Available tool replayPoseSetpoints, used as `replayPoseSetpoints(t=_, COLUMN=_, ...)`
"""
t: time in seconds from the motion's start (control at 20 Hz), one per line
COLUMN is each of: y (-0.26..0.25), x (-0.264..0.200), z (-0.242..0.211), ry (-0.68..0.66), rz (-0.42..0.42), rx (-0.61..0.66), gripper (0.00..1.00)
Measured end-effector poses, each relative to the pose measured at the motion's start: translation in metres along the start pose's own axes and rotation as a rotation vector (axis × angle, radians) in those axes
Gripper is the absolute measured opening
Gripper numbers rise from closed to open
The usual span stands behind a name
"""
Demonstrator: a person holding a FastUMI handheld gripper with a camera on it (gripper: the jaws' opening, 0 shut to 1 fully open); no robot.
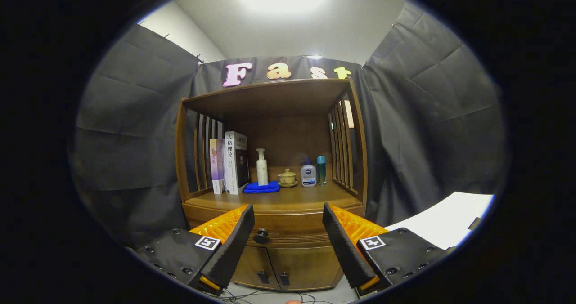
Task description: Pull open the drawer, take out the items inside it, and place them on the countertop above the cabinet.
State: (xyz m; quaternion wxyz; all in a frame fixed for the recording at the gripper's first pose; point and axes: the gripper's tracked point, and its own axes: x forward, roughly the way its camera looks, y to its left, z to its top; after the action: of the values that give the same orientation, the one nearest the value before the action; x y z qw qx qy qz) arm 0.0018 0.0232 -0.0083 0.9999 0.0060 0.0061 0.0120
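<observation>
With its two fingers standing wide apart and gripping nothing, the gripper (288, 221) is facing a wooden cabinet (274, 250) from a short way off. Left finger (234, 245) and right finger (344, 245) are framing the cabinet front between them.

The drawer (288, 230) is sitting closed, just under the countertop (270, 200). Its dark round knob (260, 236) is lying between the fingers, nearer the left one, at about 10 o'clock from the left fingertip. Contents of the drawer are hidden. Below the drawer, two cabinet doors (283, 268) with small dark pulls are showing at 6 o'clock from the knob.

On the countertop, beyond the fingers, items are standing in a row under an open shelf frame:
- two books (229, 162) upright at 11 o'clock from the knob, against the left slatted side;
- a folded blue cloth (262, 187) lying at 12 o'clock from the knob;
- a white pump bottle (262, 167) standing behind the cloth;
- a small lidded cup on a saucer (287, 178), just at 3 o'clock of the cloth;
- a clear bottle with a blue label (308, 174), then a slim teal bottle (321, 170) at its 3 o'clock.

Cables (252, 295) are trailing on the floor at the cabinet's foot.
</observation>
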Motion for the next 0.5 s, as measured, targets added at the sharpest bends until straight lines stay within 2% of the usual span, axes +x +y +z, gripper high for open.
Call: replayPoseSetpoints(t=0.5, y=0.021, x=0.044, z=-0.017, ry=0.025, rz=0.029, rx=0.011, gripper=0.96)
